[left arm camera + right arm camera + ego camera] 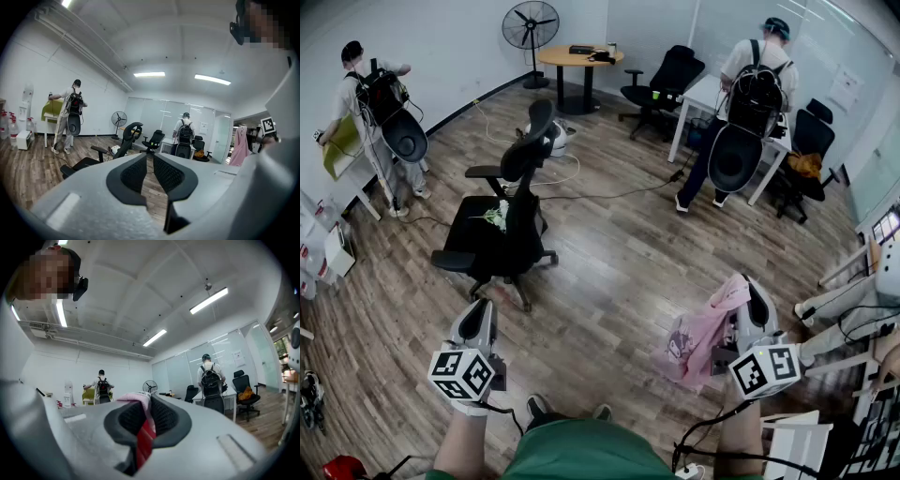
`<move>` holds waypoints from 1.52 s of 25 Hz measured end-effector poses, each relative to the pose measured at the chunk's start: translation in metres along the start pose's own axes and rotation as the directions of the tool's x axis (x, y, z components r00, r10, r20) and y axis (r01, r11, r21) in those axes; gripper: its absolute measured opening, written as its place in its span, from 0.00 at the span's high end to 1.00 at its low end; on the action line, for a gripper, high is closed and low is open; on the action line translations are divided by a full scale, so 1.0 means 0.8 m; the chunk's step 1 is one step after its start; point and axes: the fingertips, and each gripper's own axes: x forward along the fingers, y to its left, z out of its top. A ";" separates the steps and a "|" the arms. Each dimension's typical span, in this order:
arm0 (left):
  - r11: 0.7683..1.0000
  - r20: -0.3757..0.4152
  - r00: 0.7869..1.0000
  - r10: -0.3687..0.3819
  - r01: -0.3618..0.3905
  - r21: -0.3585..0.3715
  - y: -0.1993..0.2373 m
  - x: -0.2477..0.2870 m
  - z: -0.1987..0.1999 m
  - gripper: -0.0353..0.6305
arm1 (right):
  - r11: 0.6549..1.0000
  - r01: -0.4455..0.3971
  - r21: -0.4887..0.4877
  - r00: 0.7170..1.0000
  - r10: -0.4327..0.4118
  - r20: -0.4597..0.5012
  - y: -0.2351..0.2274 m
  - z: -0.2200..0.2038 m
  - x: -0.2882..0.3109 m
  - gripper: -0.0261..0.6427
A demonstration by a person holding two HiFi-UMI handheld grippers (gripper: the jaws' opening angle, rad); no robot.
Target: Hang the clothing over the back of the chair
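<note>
A black office chair point(502, 225) with a tall back and headrest stands on the wood floor ahead and to the left; it also shows in the left gripper view as the chair point(124, 143). My right gripper point(752, 298) is shut on pink clothing point(698, 339) with a cartoon print, which hangs down from the jaws at the lower right. In the right gripper view the pink and red cloth point(143, 427) fills the gap of the right gripper point(149, 398). My left gripper point(476, 321) is held level near the chair's base, its jaws point(150, 155) together with only a thin slit and nothing in it.
A small green-and-white thing point(495, 217) lies on the chair seat. Two people with backpacks stand at the far left point(380, 103) and at a white desk point(698, 94). A fan point(530, 23), round table point(579, 58), other chairs point(666, 80) and floor cables point(600, 195) lie beyond.
</note>
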 end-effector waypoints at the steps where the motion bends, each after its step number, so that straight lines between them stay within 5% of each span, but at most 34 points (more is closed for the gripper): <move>1: 1.000 0.004 1.000 0.014 -0.014 0.005 0.002 -0.002 0.003 0.87 | 1.000 -0.003 0.001 1.000 0.003 0.000 -0.004 0.000 0.002 0.94; 12: 0.998 0.038 0.998 0.057 -0.058 0.018 0.010 -0.015 0.029 0.87 | 1.000 -0.019 0.009 1.000 0.019 -0.018 -0.005 -0.007 0.006 0.94; 23: 0.990 0.058 0.989 0.139 -0.141 0.026 0.010 -0.051 0.039 0.87 | 0.987 -0.151 -0.052 0.980 0.142 -0.136 -0.003 -0.011 0.061 0.94; 31: 0.978 0.080 0.976 0.204 -0.206 0.017 0.087 -0.040 0.053 0.87 | 0.992 -0.119 -0.050 0.987 0.113 -0.114 -0.002 -0.011 0.129 0.94; 38: 0.989 0.093 0.984 0.151 -0.150 -0.017 0.155 0.036 0.065 0.87 | 0.993 -0.053 -0.101 0.994 0.043 -0.104 0.013 0.009 0.184 0.94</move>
